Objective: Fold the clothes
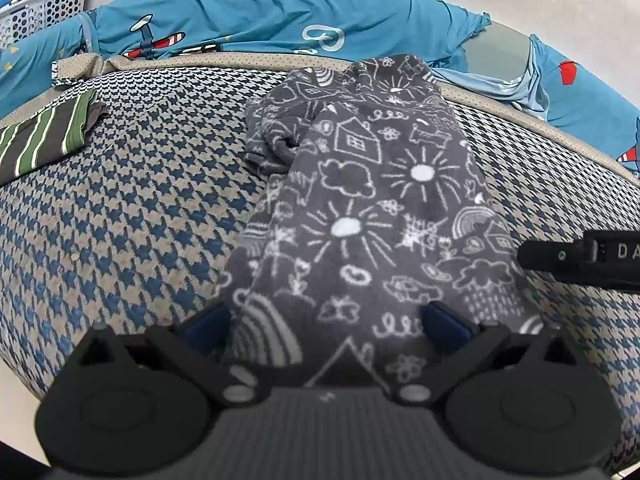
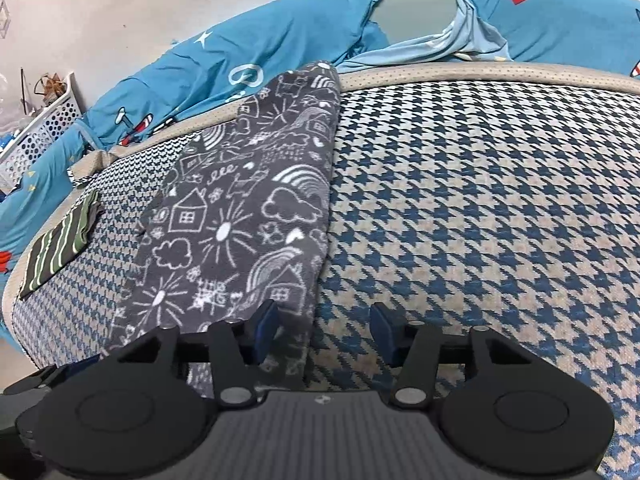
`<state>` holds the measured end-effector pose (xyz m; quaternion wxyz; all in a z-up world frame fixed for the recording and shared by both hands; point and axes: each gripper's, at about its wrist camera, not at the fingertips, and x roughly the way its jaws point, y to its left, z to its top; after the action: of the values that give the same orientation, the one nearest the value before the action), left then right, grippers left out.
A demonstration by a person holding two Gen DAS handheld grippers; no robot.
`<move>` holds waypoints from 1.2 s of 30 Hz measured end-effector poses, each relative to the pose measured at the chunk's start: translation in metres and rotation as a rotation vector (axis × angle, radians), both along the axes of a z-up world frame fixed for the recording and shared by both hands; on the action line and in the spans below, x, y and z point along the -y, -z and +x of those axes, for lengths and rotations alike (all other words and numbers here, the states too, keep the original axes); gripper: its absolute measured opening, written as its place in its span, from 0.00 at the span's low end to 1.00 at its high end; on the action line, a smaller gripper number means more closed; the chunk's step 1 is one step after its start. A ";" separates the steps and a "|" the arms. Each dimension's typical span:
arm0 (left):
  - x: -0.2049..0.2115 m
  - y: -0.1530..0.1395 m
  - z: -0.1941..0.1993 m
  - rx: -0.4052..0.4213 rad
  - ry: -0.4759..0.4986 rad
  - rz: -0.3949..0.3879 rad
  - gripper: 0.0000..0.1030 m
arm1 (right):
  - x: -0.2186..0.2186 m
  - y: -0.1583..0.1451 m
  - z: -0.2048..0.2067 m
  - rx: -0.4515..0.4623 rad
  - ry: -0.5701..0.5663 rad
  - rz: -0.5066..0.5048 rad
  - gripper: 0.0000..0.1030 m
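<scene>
The grey doodle-print garment (image 1: 360, 208) lies in a long narrow strip down the middle of the houndstooth mattress (image 1: 140, 208), one end toward the blue bedding (image 1: 248, 12) at the far edge, the other right at the grippers. It looks like fleece — fuzzy nap, white chalk-style suns, houses, clouds and rainbows on charcoal. My guess is it's light, floppy and a bit grabby instead of slippery, so it should drape rather than hold a crease, and the layers will cling to each other. Its left side near the far end is bunched into a rumpled cuff or sleeve, hard to tell which. The long right edge looks straight and clean in the right wrist view.

Best places to pinch, I'd say, are the near corners or that straight edge — thick pile means a deep bite so both layers come along.

The left gripper (image 1: 326, 326) has its fingers spread wide, straddling the garment's near end, not clamped on it. The right gripper (image 2: 324, 330) is also spread, one pad over the garment's right edge, the other over bare mattress.

Left of the garment sits a folded green-striped piece (image 1: 44, 136), flat and square-ish. Beyond the bedding there's a white perforated basket (image 1: 44, 4).
</scene>
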<state>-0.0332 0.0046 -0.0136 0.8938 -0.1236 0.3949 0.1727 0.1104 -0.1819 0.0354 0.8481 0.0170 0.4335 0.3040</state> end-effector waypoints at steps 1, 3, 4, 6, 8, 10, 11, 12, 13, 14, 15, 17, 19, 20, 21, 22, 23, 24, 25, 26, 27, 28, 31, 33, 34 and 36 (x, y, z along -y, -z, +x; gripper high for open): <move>0.000 0.000 0.000 0.000 -0.001 0.001 1.00 | -0.001 0.000 0.000 -0.002 -0.004 0.004 0.45; 0.000 0.001 0.001 -0.001 -0.002 0.002 1.00 | -0.002 0.001 -0.001 -0.003 -0.012 0.009 0.41; 0.001 0.002 0.001 -0.001 -0.002 0.004 1.00 | -0.003 0.002 -0.001 -0.003 -0.016 0.009 0.40; 0.002 0.003 0.001 0.000 -0.001 0.010 1.00 | -0.004 0.003 -0.001 -0.006 -0.024 0.011 0.37; 0.003 0.004 0.001 0.002 0.001 0.020 1.00 | -0.005 0.005 -0.001 -0.014 -0.027 0.013 0.36; 0.003 0.004 0.000 0.005 0.000 0.025 1.00 | -0.007 0.006 0.000 -0.018 -0.028 0.015 0.36; 0.003 0.004 0.000 0.005 0.001 0.026 1.00 | -0.008 0.006 0.000 -0.020 -0.028 0.015 0.36; 0.003 0.004 0.000 0.006 0.002 0.027 1.00 | -0.009 0.008 0.001 -0.022 -0.025 0.012 0.36; 0.003 0.004 -0.001 0.007 0.004 0.027 1.00 | -0.010 0.009 0.002 -0.029 -0.021 0.007 0.36; 0.003 0.004 -0.001 0.008 0.005 0.027 1.00 | -0.012 0.011 0.003 -0.036 -0.018 0.002 0.36; 0.003 0.004 -0.001 0.009 0.007 0.027 1.00 | -0.014 0.013 0.003 -0.044 -0.017 -0.002 0.36; 0.003 0.004 -0.002 0.010 0.011 0.027 1.00 | -0.017 0.015 0.003 -0.043 -0.024 -0.009 0.33; 0.002 0.005 -0.003 0.012 0.014 0.027 1.00 | -0.020 0.015 0.001 -0.030 -0.035 -0.017 0.32; 0.003 0.005 -0.003 0.013 0.015 0.027 1.00 | -0.022 0.015 0.001 -0.025 -0.036 -0.022 0.31; 0.003 0.005 -0.003 0.013 0.016 0.028 1.00 | -0.023 0.015 0.000 -0.023 -0.037 -0.026 0.31; 0.003 0.004 -0.003 0.013 0.016 0.028 1.00 | -0.024 0.016 0.000 -0.021 -0.037 -0.030 0.31; 0.003 0.005 -0.003 0.013 0.016 0.027 1.00 | -0.025 0.016 -0.001 -0.020 -0.039 -0.033 0.29; 0.003 0.005 -0.003 0.013 0.016 0.027 1.00 | -0.026 0.016 -0.001 -0.020 -0.042 -0.034 0.26; 0.002 0.004 -0.003 0.012 0.016 0.026 1.00 | -0.027 0.015 -0.001 -0.019 -0.048 -0.037 0.25; 0.002 0.004 -0.003 0.010 0.016 0.024 1.00 | -0.028 0.014 -0.001 -0.015 -0.058 -0.041 0.23; 0.002 0.004 -0.003 0.008 0.016 0.023 1.00 | -0.029 0.013 -0.001 -0.011 -0.068 -0.046 0.22; 0.002 0.003 -0.003 0.006 0.017 0.021 1.00 | -0.030 0.011 -0.001 -0.005 -0.078 -0.055 0.21; 0.001 0.002 -0.002 0.000 0.019 0.015 1.00 | -0.032 0.009 0.003 -0.017 -0.091 -0.067 0.21; 0.000 0.002 -0.001 -0.003 0.020 0.009 1.00 | -0.033 0.006 0.007 -0.036 -0.091 -0.061 0.21; 0.000 0.002 -0.001 -0.004 0.020 0.007 1.00 | -0.033 0.005 0.009 -0.042 -0.093 -0.057 0.21; 0.000 0.001 -0.001 -0.003 0.018 0.005 1.00 | -0.035 0.001 0.014 -0.035 -0.111 -0.051 0.21</move>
<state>-0.0345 0.0048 -0.0146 0.8950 -0.1174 0.3970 0.1660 0.1244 -0.1468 0.0341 0.8224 -0.0235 0.4562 0.3390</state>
